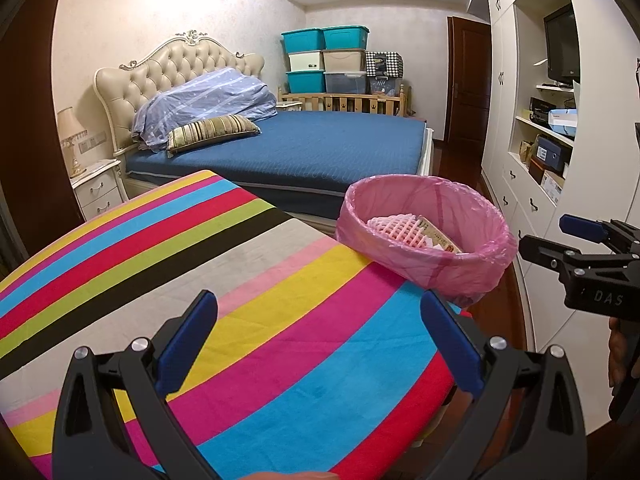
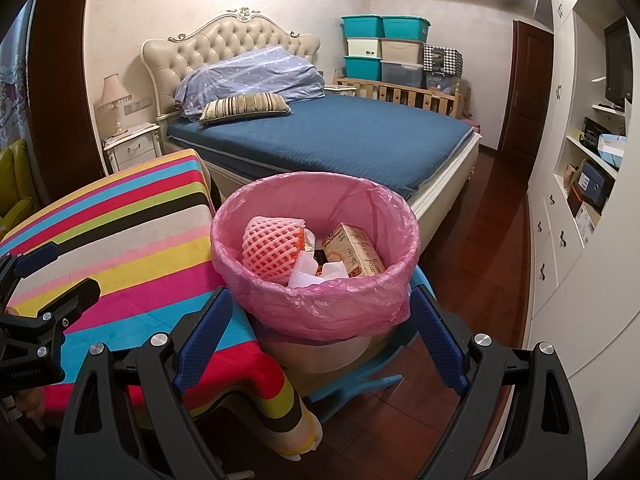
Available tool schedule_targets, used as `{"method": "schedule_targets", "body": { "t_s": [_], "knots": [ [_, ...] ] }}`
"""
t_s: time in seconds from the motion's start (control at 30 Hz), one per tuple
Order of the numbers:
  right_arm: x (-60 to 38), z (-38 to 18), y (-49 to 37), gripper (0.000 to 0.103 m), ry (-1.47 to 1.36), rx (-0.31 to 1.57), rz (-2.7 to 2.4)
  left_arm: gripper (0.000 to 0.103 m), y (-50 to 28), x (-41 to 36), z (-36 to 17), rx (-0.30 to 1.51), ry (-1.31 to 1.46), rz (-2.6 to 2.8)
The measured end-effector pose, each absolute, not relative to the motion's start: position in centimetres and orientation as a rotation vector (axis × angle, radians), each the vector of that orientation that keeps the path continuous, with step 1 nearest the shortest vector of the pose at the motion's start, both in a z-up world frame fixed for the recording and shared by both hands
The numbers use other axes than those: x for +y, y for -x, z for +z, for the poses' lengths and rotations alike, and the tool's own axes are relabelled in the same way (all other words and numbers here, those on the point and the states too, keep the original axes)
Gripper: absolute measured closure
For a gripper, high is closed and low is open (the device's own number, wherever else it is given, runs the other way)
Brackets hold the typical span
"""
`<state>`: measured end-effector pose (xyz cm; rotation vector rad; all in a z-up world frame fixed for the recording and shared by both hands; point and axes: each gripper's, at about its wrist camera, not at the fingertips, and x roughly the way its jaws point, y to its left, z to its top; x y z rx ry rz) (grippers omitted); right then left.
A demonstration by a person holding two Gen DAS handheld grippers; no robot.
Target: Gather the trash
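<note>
Left wrist view: left gripper (image 1: 318, 340) spread wide, nothing between the blue-padded fingers (image 1: 188, 344), poised over the rainbow-striped fleece table cover (image 1: 240, 280). No loose trash visible on the stripes. Round bin lined with a thin pink plastic bag (image 1: 426, 236) ahead and to the right, just past the table's far right corner, already holding a pink foam fruit net (image 1: 394, 230) and a tan printed carton (image 1: 440, 238). Right gripper (image 1: 560, 240) seen side-on at the right edge, just beside the bin's rim; fingers look parted and empty, though too little shows there to be sure.

Right wrist view: right gripper (image 2: 322, 328) wide open and bare, the bin (image 2: 320, 304) dead ahead and centred between the two blue fingers, its bag-wrapped wall spanning nearly the whole gap. Bin upright, mouth facing up, seated on a light-blue plastic stool (image 2: 372, 380) over dark wooden floor (image 2: 492, 240). Net to the left inside, carton leaning at the right with its long axis tilted, white foam scraps (image 2: 316, 272) between.

Judged from both: right gripper plainly nearer the bin and squared to it; any grasp best taken on the rim or the bag's folded edge rather than across the full width. Collecting looks largely done.
</note>
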<state>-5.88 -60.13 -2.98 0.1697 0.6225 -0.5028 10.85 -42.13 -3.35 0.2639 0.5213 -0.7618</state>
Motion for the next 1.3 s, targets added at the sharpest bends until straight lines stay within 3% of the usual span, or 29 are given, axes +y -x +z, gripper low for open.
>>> {"method": "schedule_targets", "body": {
  "t_s": [1.07,1.3],
  "knots": [
    [-60.1,-3.8,5.7,0.018,-0.176,0.63,-0.499,0.005,-10.9,-42.0,-4.1,0.536,-0.26,-0.772],
    [-60.7,-4.1,5.7,0.018,-0.187,0.635,-0.503,0.005,-9.8,-42.2,-3.7,0.458,-0.302,-0.728]
  ]
}}
